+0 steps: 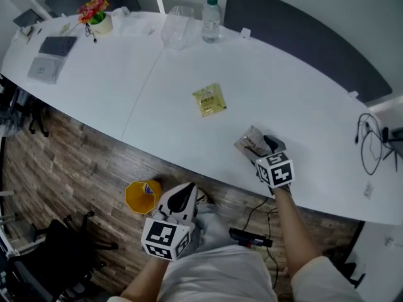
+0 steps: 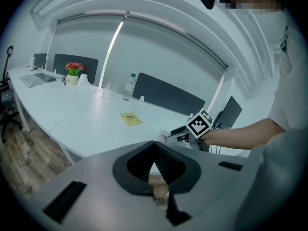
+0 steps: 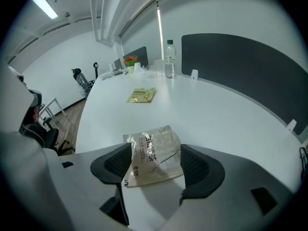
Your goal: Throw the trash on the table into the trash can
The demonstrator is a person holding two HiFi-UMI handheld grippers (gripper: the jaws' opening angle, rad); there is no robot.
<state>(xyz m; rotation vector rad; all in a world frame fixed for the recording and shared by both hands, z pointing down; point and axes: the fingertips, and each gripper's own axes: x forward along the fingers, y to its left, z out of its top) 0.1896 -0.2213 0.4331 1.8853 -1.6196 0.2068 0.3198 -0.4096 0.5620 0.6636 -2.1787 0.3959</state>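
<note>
The right claw (image 3: 155, 163), spread wide, sits around the wrapper (image 3: 153, 150); next it should pinch it and carry it to the bin (image 1: 141, 195) at 8 o'clock.

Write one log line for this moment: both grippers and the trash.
right gripper: open, clear wrapper between jaws on table | left gripper: shut, empty | yellow packet: on table | trash can: on floor

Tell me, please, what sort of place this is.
Most likely an office or meeting room: a long, curved white table, dark partition panels along its far edge, and a black office chair nearby.
</note>
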